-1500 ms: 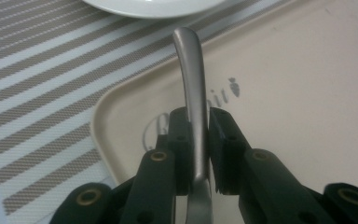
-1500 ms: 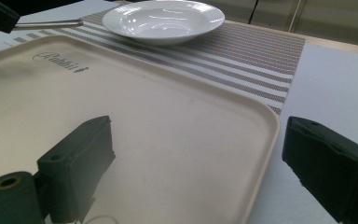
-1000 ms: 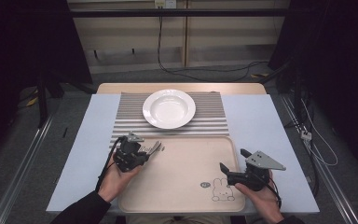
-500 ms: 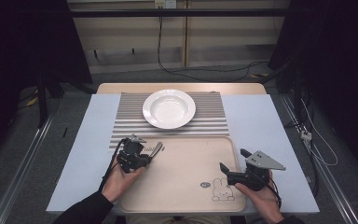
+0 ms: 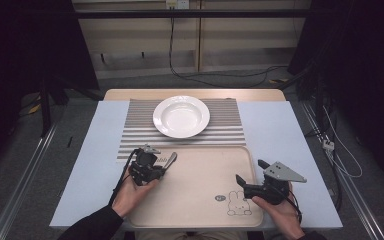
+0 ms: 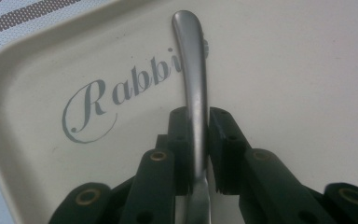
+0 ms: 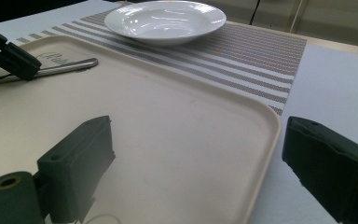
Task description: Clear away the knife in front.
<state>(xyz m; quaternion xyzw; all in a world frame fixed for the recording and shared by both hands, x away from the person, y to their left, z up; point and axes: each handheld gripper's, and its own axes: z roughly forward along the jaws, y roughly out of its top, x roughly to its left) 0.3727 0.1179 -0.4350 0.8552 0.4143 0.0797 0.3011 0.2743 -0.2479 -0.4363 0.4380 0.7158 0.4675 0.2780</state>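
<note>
Metal utensil handle (image 6: 193, 93) unchanged in left gripper (image 6: 196, 140), as before

One white plate (image 5: 181, 116), one beige tray (image 5: 200, 200), one striped placemat (image 5: 130, 140), one metal utensil (image 6: 192, 84), two grippers.

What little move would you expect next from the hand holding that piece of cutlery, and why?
Probably a short lift and carry toward the white plate. The left gripper has its jaws shut on a metal utensil handle just above the beige tray, while the right gripper waits open at the tray's right edge.
</note>
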